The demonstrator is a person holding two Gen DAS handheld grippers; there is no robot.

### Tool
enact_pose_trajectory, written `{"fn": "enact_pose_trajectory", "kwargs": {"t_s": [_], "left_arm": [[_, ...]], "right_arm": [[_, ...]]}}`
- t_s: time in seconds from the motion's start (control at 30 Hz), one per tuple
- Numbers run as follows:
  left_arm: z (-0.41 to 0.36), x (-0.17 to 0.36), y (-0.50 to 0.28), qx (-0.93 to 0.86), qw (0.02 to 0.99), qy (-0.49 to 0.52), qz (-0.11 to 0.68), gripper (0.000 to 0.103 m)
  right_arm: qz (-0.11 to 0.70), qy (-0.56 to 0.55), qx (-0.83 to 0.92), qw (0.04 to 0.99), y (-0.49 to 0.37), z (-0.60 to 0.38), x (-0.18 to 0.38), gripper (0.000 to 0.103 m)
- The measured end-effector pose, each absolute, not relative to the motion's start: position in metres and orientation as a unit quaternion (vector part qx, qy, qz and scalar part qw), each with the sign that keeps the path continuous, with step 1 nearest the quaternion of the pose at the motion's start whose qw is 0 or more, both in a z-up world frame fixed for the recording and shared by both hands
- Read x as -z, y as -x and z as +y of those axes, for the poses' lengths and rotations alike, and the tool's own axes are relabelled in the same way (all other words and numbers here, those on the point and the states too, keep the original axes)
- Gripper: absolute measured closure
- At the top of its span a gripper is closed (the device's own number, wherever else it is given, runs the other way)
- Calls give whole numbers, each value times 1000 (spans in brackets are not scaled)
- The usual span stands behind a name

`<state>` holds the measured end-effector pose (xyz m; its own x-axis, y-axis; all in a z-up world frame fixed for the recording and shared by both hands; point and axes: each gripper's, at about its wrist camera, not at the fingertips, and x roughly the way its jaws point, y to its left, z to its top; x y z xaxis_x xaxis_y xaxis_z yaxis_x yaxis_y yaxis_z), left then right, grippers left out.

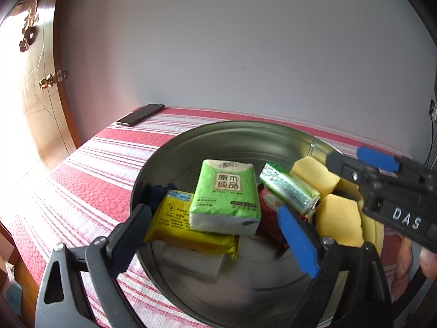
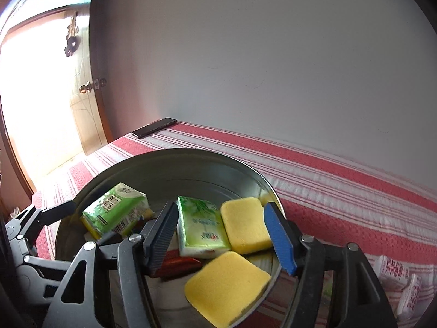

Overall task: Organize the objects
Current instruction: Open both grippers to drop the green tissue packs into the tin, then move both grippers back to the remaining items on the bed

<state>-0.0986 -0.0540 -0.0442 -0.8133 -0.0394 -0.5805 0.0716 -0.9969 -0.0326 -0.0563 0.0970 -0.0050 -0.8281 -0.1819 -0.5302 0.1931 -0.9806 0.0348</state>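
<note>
A round metal basin (image 1: 218,131) stands on the red-and-white striped cloth. In it lie a green tissue pack (image 1: 225,194) on a yellow pack (image 1: 174,218), a green foil pack (image 1: 289,188), a red packet (image 1: 269,207) and yellow sponges (image 1: 338,218). My left gripper (image 1: 218,235) hovers open over the near rim, with the tissue pack beyond its fingers. My right gripper (image 2: 222,237) is open above a pale green pack (image 2: 200,227) and two yellow sponges (image 2: 245,224), touching none. It reaches in from the right (image 1: 345,154) in the left wrist view.
A dark phone (image 1: 140,114) lies at the table's far left corner, next to a wooden door (image 1: 41,87). A plain wall closes the far side. White packets with red print (image 2: 393,270) lie on the cloth to the right of the basin.
</note>
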Motion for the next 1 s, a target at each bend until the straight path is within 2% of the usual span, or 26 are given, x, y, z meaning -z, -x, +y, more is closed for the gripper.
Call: {"fn": "enact_pose_trajectory", "kwargs": {"t_s": [0.07,0.17,0.53,1.0], "left_arm": [[-49,42,97,953,31,-300,23,8],[-42,37,91,956,36,-292,18,2],[-5,19,81,964,26,-266,7,0],[124,28,80,958,-73,-261,-88,0]], "right_arm": [[3,-276,956,96,53,104,6,36],[-7,-273,957,94,46,113,6,36],[-12,-239,969,65,4,154,0,35],[-61,-275,948,-150,-34,301,23,35]]}}
